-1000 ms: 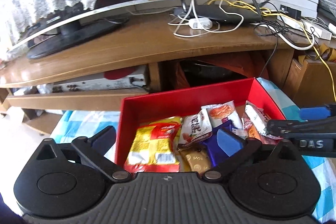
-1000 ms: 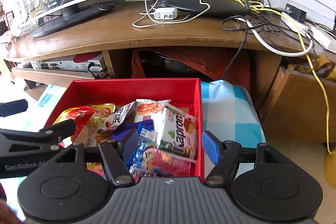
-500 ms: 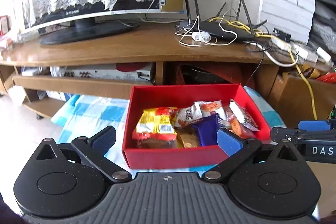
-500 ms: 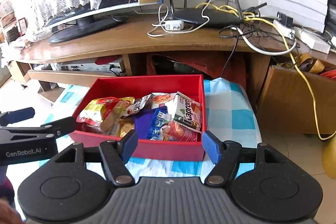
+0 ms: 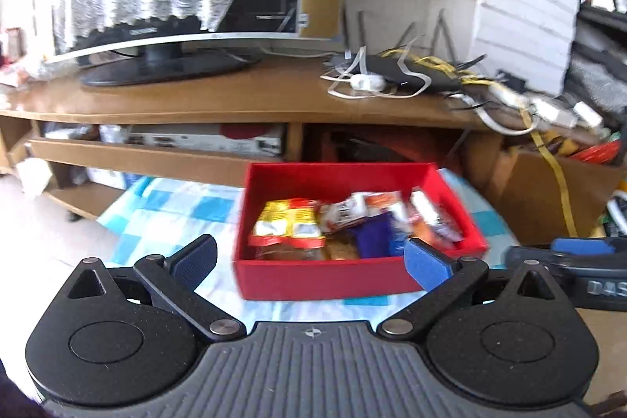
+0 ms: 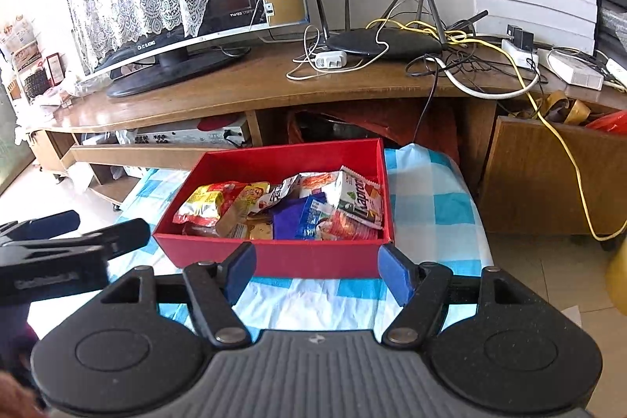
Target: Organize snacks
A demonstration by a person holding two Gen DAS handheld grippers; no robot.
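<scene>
Several snack packets [image 5: 313, 226] are lying heaped in a red box [image 5: 333, 281] on the checked cloth [image 5: 164, 214]; left gripper [image 5: 309, 261] fingers are standing wide, holding nothing. Right view: one packet [image 6: 358, 196] is reading "Kaprod"; right gripper [image 6: 319, 269] fingers, just opening wider, are gripping nothing near the box.

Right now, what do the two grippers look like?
Both match: the left gripper and right gripper have black linkage arms on round black hubs, blue pads and a ribbed grey body. White lettering marks each gripper's side.
</scene>
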